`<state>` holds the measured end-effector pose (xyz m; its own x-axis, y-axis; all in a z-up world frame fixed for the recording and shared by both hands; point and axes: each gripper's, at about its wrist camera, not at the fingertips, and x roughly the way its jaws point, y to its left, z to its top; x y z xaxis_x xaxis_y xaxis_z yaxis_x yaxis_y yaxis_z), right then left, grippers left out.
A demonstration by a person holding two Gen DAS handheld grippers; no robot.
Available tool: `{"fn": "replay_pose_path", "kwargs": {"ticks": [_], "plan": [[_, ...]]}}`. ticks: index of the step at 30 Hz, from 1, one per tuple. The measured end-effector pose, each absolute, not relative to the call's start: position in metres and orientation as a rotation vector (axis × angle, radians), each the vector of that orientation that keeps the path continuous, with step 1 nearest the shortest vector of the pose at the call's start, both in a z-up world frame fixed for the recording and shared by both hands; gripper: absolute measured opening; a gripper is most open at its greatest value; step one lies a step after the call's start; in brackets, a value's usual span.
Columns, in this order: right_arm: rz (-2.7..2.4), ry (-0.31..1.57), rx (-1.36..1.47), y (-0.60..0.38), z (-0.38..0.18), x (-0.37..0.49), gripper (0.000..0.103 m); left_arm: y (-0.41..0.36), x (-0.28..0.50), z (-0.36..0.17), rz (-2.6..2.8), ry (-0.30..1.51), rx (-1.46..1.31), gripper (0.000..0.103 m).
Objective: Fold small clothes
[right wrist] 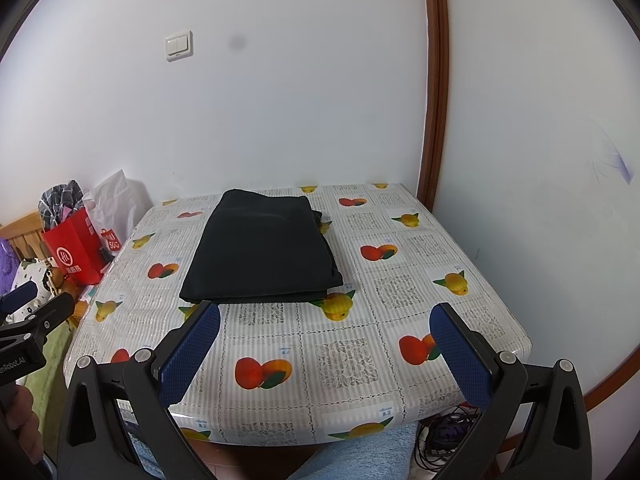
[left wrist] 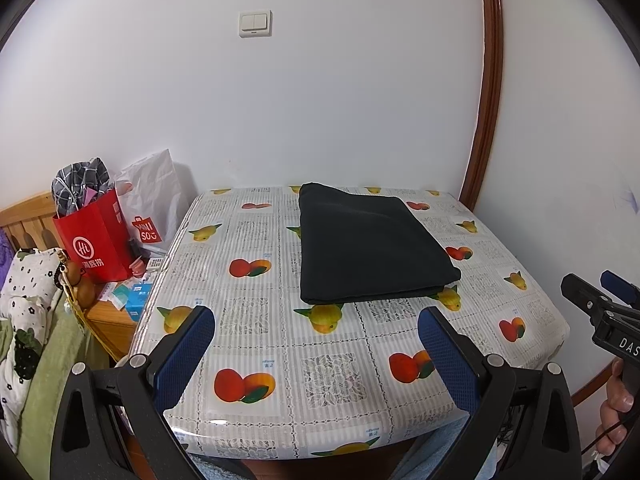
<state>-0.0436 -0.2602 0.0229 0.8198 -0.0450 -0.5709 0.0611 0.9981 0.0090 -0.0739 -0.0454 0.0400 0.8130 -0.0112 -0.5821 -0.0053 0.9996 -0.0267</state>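
The left gripper hangs above the near edge of the surface, its blue-padded fingers spread wide with nothing between them and touching nothing. The right gripper is likewise above the near edge, its fingers also wide apart and empty. Each gripper shows at the margin of the other's view, held in a hand.

Beyond both sets of fingertips, on the fruit-print cover of the surface, lies the dark cloth, folded into a flat, thick rectangle with stacked layers showing along its near edge. It sits toward the far middle of the surface, well clear of either gripper; in the right wrist view the cloth lies just past the left fingertip.

To the left of the surface, a red bag stuffed with checked fabric stands beside a white bag. A wall switch sits on the white wall behind.
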Motion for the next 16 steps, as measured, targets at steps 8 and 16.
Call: {"fn": "replay_pose_path", "kwargs": {"ticks": [8, 16], "plan": [[-0.056, 0.607, 0.027, -0.2606, 0.0232, -0.0439, 0.103, -0.0456, -0.0733, 0.0407, -0.003, 0.620, -0.025, 0.103], [-0.055, 0.606, 0.028, -0.2595, 0.0231, -0.0447, 0.103, -0.0467, -0.0732, 0.0411, -0.001, 0.621, -0.024, 0.103]]}}
